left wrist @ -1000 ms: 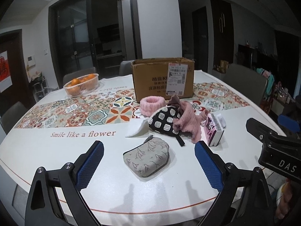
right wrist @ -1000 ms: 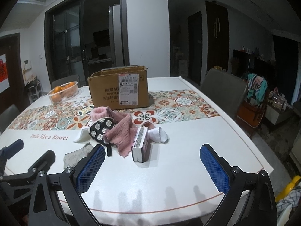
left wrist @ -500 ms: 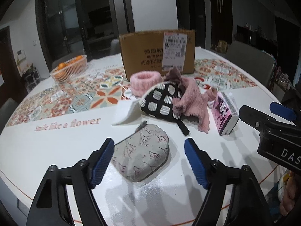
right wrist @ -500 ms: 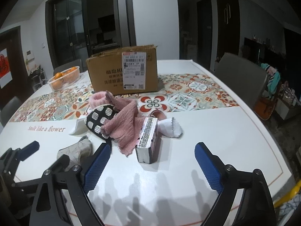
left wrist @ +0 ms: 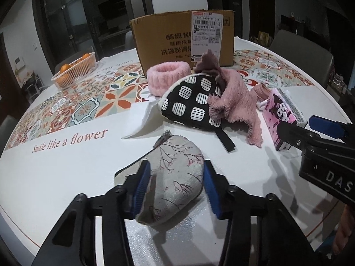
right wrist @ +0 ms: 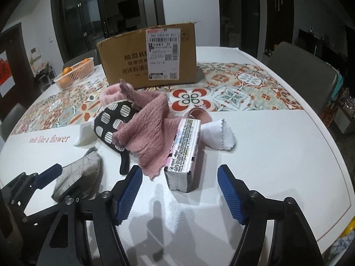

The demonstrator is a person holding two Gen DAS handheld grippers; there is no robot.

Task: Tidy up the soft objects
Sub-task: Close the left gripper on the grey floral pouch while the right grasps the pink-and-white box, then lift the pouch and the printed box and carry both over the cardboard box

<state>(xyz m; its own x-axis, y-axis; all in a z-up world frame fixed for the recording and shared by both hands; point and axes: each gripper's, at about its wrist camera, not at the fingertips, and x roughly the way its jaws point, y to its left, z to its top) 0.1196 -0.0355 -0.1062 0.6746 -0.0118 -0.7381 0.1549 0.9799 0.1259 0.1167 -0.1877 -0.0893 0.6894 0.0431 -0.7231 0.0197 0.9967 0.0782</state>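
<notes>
My left gripper is shut on a grey floral pouch that lies on the white table; both blue pads press its sides. The pouch also shows in the right wrist view. Behind it lie a black-and-white patterned pouch, a pink towel, a pink fluffy headband and a pink tissue pack. My right gripper is open and empty, just in front of the tissue pack. A white cloth lies right of the pack.
An open cardboard box stands behind the pile on a patterned table runner. An orange basket of oranges sits at the far left. Grey chairs stand around the table. A white paper sheet lies under the patterned pouch.
My left gripper moved forward and down and closed from wide open onto the grey floral pouch. My right gripper moved closer to the tissue pack and narrowed a little but stays open.
</notes>
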